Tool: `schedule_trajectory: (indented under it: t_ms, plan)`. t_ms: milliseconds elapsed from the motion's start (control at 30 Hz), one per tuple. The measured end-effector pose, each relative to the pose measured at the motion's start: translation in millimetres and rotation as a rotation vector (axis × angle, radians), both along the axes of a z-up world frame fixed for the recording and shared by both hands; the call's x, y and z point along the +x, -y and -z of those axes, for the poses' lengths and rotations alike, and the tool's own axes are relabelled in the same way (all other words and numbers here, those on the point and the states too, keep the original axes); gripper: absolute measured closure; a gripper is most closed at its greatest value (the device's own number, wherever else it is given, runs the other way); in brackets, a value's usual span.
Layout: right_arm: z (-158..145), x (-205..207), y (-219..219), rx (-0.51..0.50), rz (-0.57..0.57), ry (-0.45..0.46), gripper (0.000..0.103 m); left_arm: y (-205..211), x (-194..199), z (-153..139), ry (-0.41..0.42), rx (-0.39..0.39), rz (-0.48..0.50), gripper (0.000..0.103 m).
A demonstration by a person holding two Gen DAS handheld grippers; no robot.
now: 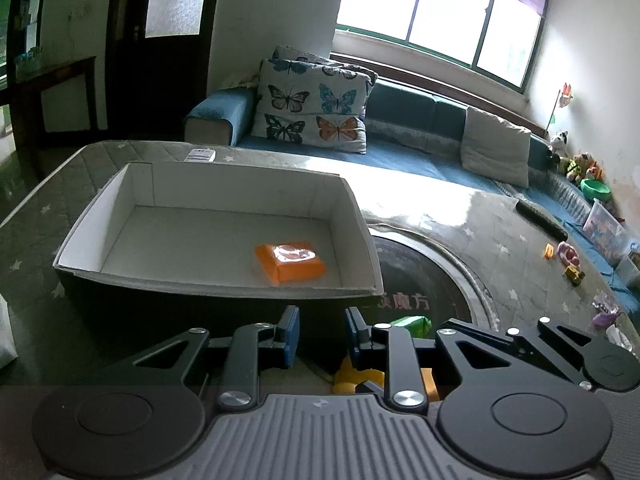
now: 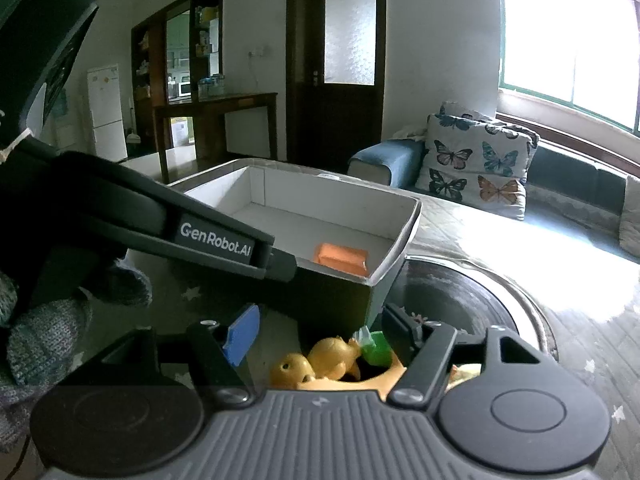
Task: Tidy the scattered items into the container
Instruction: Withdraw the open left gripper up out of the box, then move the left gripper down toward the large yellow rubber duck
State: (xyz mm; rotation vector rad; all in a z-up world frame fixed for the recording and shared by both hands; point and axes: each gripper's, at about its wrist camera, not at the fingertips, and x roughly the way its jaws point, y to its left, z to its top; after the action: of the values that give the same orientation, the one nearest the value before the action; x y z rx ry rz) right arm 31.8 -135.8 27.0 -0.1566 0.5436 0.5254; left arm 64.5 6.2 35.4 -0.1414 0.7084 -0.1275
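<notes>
**Orange toy lies below both grippers**

While both tools hover low, the left gripper (image 1: pixel 322 336) stands narrowly parted and empty, and the right gripper (image 2: pixel 320 336) gapes wide, gripping nothing. Beneath lies a yellow-orange plastic animal toy (image 2: pixel 328 362) beside a small green packet (image 2: pixel 378 346). Beyond, the white-lined rectangular cardboard box (image 1: pixel 224 184) holds a flat orange packet (image 1: pixel 290 262).

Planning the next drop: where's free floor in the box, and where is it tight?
Box floor is bare left and rear of the orange packet, which sits near the front-right corner. Tight outside the box's near wall: yellow toy and green item crowd between the right gripper fingers.
</notes>
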Motion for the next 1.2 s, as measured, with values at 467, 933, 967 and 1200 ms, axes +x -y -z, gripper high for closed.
schedule_trajectory:
  t_ms: [467,933,967,1200]
  plan:
    - [5,-26,10,-0.004,0.019,0.013,0.026,13,-20,5,-0.001,0.052,-0.003,0.076]
    - [11,-42,18,0.011,0.034,-0.001,0.025,25,-38,12,-0.007,0.095,0.014,0.076]
    - [12,-43,19,0.011,0.035,-0.003,0.024,25,-39,12,-0.009,0.097,0.015,0.076]
    - [15,-50,21,0.014,0.044,-0.012,0.024,27,-44,16,-0.018,0.112,0.015,0.076]
